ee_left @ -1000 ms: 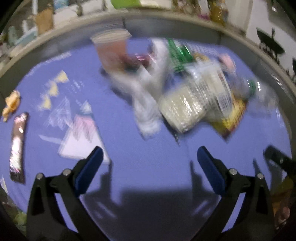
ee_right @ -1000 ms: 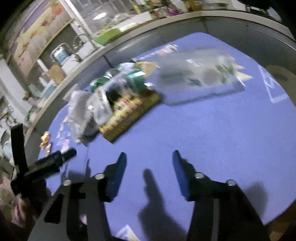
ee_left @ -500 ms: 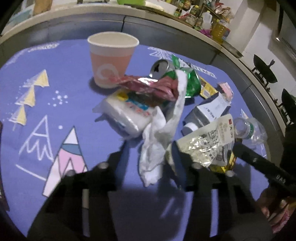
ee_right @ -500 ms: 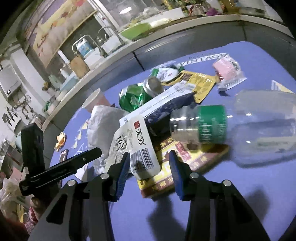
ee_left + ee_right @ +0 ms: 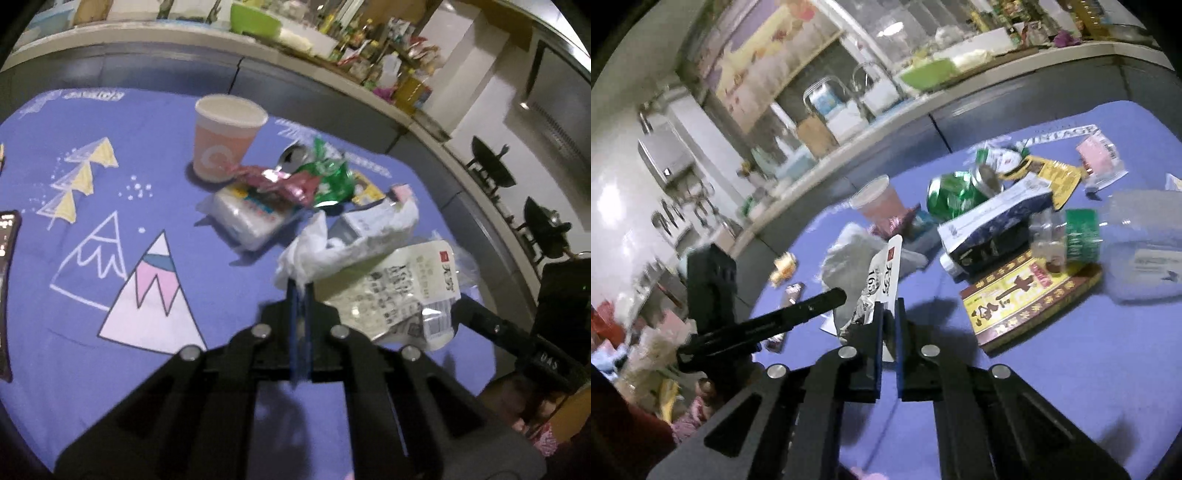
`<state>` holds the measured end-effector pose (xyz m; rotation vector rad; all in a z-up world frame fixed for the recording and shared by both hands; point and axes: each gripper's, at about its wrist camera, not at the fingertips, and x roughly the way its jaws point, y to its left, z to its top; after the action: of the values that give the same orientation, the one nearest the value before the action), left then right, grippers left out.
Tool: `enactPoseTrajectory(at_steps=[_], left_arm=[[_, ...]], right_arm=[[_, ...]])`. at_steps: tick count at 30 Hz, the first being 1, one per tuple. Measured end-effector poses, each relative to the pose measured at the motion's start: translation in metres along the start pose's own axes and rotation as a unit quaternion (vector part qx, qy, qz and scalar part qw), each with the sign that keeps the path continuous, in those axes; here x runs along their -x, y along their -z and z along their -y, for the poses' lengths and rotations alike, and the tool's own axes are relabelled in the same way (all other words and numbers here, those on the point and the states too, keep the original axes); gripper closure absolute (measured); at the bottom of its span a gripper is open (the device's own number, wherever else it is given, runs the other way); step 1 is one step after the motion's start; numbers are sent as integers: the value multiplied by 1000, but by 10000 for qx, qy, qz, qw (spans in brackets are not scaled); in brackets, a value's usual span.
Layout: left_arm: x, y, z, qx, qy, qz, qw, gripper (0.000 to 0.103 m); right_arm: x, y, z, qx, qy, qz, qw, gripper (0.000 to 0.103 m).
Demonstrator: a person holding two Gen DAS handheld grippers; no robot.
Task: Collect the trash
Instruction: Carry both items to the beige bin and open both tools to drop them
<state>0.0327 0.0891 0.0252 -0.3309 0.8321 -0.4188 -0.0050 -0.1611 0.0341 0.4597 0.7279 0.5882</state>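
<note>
A heap of trash lies on a purple cloth (image 5: 92,332). My left gripper (image 5: 300,291) is shut on the near end of a crumpled white tissue (image 5: 343,240). My right gripper (image 5: 889,314) is shut on the edge of a clear snack wrapper with a red label (image 5: 882,284), which also shows in the left wrist view (image 5: 402,291). The tissue shows behind the wrapper in the right wrist view (image 5: 849,254). The right gripper's body (image 5: 517,332) shows at the right of the left wrist view, and the left gripper's body (image 5: 768,321) at the left of the right wrist view.
The heap holds a pink paper cup (image 5: 225,136), a tissue pack (image 5: 247,214), a crushed green can (image 5: 960,192), a dark carton (image 5: 997,218), a plastic bottle (image 5: 1108,247), a flat yellow box (image 5: 1027,299) and a pink wrapper (image 5: 280,181). A counter edge (image 5: 295,59) runs behind.
Both grippers have closed from wide open: the left onto the white tissue, the right onto the clear wrapper. Both have moved in close to the heap.
</note>
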Motion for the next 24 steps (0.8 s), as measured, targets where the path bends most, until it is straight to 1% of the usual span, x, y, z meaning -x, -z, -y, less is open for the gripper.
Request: enactPoseTrajectory(at_steps=[2, 5, 7, 8, 10, 11, 12, 13, 14, 16, 17, 18, 19, 20, 21, 22, 23, 24], left_arm=[[9, -4, 9, -45, 110, 117, 9999, 101], [10, -14, 39, -380, 217, 229, 9988, 101], [3, -21, 70, -645, 435, 187, 9968, 101], [-1, -22, 79, -719, 512, 156, 9960, 101], [-18, -28, 122, -1067, 793, 50, 9911, 101], [-23, -28, 134, -1175, 861, 18, 9893, 101], [-34, -29, 158, -1372, 996, -44, 9855, 101], [-47, -30, 186, -1598, 1157, -120, 9803, 101], [-54, -30, 201, -1720, 1238, -158, 9772, 101], [-79, -27, 252, -2138, 1465, -276, 9654, 101], [-96, -25, 283, -2359, 1595, -341, 9580, 101], [-109, -23, 307, -2511, 1688, -377, 9524, 101], [-120, -20, 323, -2615, 1748, -395, 9484, 101], [-133, -19, 343, -2735, 1797, -405, 9441, 101], [-153, -16, 368, -2867, 1789, -402, 9403, 101], [-167, -15, 382, -2942, 1747, -400, 9388, 101], [-183, -14, 395, -2995, 1674, -403, 9384, 101], [-203, -12, 409, -3024, 1552, -428, 9395, 101]], right_arm=[[18, -2, 1, -132, -64, 205, 9997, 102], [49, -6, 13, -330, -48, 592, 9977, 101], [71, -6, 23, -447, 54, 865, 9952, 101], [81, -5, 29, -497, 108, 987, 9938, 102], [106, -2, 42, -611, 238, 1270, 9897, 101], [122, 1, 51, -682, 331, 1451, 9865, 101], [133, 3, 58, -725, 409, 1577, 9840, 101], [151, 5, 69, -784, 558, 1778, 9793, 102], [168, 7, 78, -830, 694, 1954, 9747, 102], [203, 10, 99, -940, 1021, 2321, 9627, 102], [217, 10, 109, -991, 1180, 2465, 9568, 102], [229, 11, 119, -1034, 1327, 2580, 9514, 102], [250, 13, 135, -1112, 1599, 2761, 9412, 102], [261, 14, 146, -1160, 1759, 2845, 9352, 102], [277, 16, 163, -1260, 1984, 2965, 9256, 102], [286, 18, 175, -1337, 2106, 3027, 9198, 102], [296, 20, 193, -1457, 2273, 3089, 9120, 101], [301, 23, 204, -1526, 2365, 3103, 9080, 101]])
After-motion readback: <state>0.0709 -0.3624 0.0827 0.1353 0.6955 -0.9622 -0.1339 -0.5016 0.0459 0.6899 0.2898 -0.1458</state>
